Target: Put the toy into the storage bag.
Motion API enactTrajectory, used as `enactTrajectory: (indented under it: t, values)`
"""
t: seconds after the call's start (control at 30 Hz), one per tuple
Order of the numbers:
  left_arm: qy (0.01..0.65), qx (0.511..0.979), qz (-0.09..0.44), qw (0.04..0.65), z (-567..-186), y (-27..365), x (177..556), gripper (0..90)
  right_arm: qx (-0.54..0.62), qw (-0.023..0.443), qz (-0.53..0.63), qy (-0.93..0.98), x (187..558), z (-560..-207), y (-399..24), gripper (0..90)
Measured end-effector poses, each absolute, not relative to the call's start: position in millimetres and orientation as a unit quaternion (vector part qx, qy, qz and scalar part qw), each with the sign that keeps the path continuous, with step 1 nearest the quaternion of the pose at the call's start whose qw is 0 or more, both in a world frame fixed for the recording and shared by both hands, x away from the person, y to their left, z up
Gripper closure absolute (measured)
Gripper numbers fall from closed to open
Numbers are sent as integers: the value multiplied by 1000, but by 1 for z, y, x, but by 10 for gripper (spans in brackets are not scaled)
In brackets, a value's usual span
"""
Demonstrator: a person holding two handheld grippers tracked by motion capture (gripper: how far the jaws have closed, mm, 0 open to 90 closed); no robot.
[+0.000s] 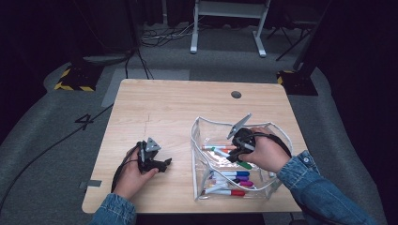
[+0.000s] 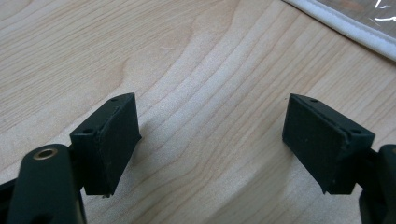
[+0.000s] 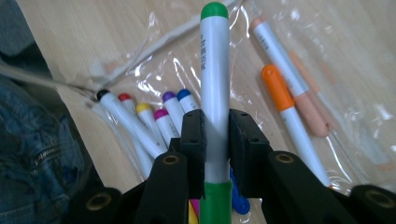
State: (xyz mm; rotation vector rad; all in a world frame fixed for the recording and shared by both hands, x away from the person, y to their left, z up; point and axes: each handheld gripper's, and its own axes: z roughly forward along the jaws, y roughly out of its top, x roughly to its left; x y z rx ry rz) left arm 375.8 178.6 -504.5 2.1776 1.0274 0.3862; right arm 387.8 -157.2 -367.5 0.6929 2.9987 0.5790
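A clear plastic pouch (image 1: pixel 202 125) with a white rim lies open on the right half of the wooden table (image 1: pixel 169 108). Several coloured markers (image 1: pixel 232 179) lie inside it. My right gripper (image 3: pixel 215 135) is inside the pouch and shut on a white marker with green ends (image 3: pixel 214 84), held by its barrel between both pads. An orange-capped marker (image 3: pixel 282 100) lies to its right in the right gripper view. My left gripper (image 2: pixel 210 140) rests low over bare wood left of the pouch, jaws wide apart, nothing between them. In the high view it shows as the left gripper (image 1: pixel 162 164).
The pouch's white rim (image 2: pixel 355 28) crosses the top right corner of the left gripper view. A round grommet hole (image 1: pixel 236 94) sits near the table's far edge. Cables and a white stand (image 1: pixel 227 23) are on the floor beyond the table.
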Motion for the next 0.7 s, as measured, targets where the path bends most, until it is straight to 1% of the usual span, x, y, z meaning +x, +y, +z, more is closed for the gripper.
enactTrajectory:
  t: [0.1,0.3,0.33,0.37,0.43,0.5,0.53,0.57,0.6,0.63,0.7]
  values:
    - [397,837,148,345,-505,178,376,192,211,-5,153,965,385,-376,-154,769]
    - [395,839,148,344,-504,179,376,192,199,-8,130,971,383,-380,-152,767]
    - [396,838,149,345,-505,179,376,192,191,-12,119,974,383,-383,-153,749]
    - [396,838,149,345,-505,179,376,192,191,-12,119,974,383,-383,-153,749]
    - [396,838,148,345,-504,179,376,192,204,-18,136,969,381,-385,-153,571]
    - [396,838,147,345,-504,179,376,191,202,-19,141,969,381,-383,-153,578]
    - [396,838,147,345,-504,179,376,190,203,-14,154,967,380,-376,-155,546]
    - [396,838,147,345,-504,179,376,190,203,-14,154,967,380,-376,-155,546]
    - [395,839,148,344,-504,179,376,190,205,-10,168,964,379,-371,-156,532]
    - [396,838,148,344,-504,179,376,190,205,-3,195,959,377,-359,-159,517]
    - [395,839,148,344,-504,179,376,190,207,2,204,957,377,-355,-160,508]
